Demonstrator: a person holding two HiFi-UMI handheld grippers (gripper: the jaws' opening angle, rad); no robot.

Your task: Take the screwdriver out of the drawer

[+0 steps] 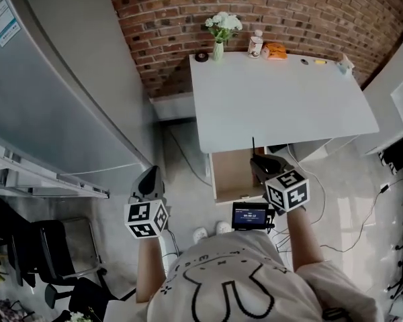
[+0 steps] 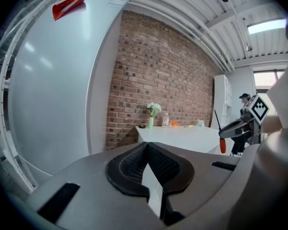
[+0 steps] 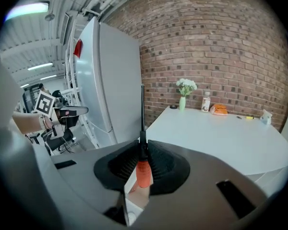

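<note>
**Screwdriver clear of the drawer, held in the right claw**

At far left stands a tall white cabinet (image 1: 60, 106), which has no part in the job. Just right of it, near the person, the left gripper (image 2: 147, 150) hangs idle. Its jaws are pressed together with nothing between them, and it is well apart from the drawer.

The drawer (image 1: 230, 176) stands pulled out from under the near edge of the white table (image 1: 282, 106). What shows of its pale wooden floor is bare. The near right corner is hidden under the right gripper, so I cannot say whether anything lies there.

The right gripper (image 3: 143, 150) is clamped on the screwdriver (image 3: 143, 172). Its pads pinch the top of the orange handle, where the dark shaft begins, and the shaft points straight up and away from the person. In the head view the tool sits over the right part of the open drawer. In the left gripper view the handle hangs about level with the tabletop, so I judge it lifted out, not resting inside.

The taking-out looks almost done. The next move calls for carrying the tool away from the drawer mouth with the grip kept firm, since the hold is high on the handle and the tool could swing.

Along the table's far edge stand a vase of white flowers (image 1: 219, 45), a small bottle (image 1: 256, 44) and an orange item (image 1: 275, 51).
</note>
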